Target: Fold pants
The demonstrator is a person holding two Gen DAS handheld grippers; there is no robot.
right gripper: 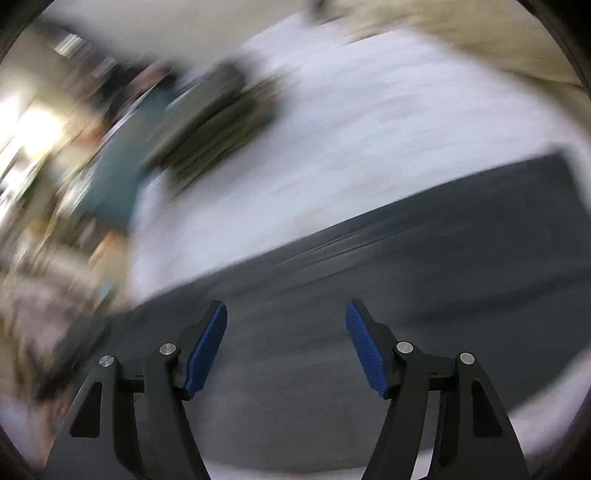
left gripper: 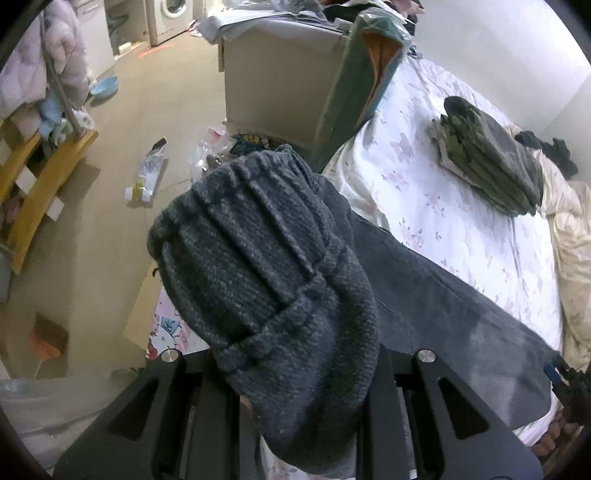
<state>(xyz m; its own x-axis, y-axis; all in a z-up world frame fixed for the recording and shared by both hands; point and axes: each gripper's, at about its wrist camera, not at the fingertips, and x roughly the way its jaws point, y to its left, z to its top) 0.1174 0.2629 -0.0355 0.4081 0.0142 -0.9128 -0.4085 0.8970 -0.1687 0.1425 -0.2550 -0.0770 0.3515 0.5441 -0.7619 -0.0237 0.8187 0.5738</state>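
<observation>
Two views, read in turn. Left wrist view: my left jaws (left gripper: 295, 398) at lower centre are clenched on the ribbed knit waistband of the grey pants (left gripper: 443, 314). The bunched band rises up the middle of the frame, and the rest of the garment trails toward the lower right across the floral bed sheet (left gripper: 424, 192). A stack of already folded olive clothes (left gripper: 491, 155) lies at upper right, well apart from the pants. A washing machine (left gripper: 166, 18) stands at upper left.

Right wrist view, heavily blurred: my right jaws (right gripper: 286, 343) at lower centre are released, blue pads (right gripper: 207, 350) apart with nothing between them, above the pants' leg cloth, which spans the lower half as a dark flat band on the sheet.

Progress, as I judge it: the pants look laid lengthwise, perhaps leg on leg, though blur leaves this uncertain. The waistband end is lifted and not yet laid over the legs, so the crosswise folds remain. No brand, label or writing is legible in either view.
</observation>
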